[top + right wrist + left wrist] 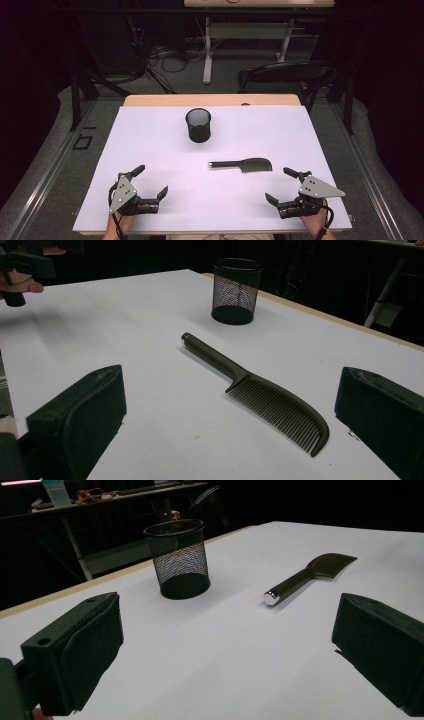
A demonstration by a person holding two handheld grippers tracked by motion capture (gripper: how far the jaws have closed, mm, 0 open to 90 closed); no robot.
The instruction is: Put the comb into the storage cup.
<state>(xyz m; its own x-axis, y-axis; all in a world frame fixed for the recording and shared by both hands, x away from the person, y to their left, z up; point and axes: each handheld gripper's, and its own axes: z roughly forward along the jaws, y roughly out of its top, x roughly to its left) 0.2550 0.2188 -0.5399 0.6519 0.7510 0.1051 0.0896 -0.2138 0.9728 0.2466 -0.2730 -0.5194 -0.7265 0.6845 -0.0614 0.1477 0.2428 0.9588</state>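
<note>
A dark, glossy long-handled comb (242, 165) lies flat on the white table sheet (150, 145), near its middle and well short of the black wire-mesh cup (198, 125) standing upright beyond it. Its long axis runs from nine to three o'clock in the high view: round handle end toward nine, toothed head toward three. The right gripper (282, 186) rests at the near edge with its jaws spread wide and empty; the comb lies at about eleven o'clock from it, head end nearest. The left gripper (150, 181) is likewise wide open and holds nothing, with the comb toward two o'clock and farther off. The right hand looks better placed, probably closing across the handle.
</note>
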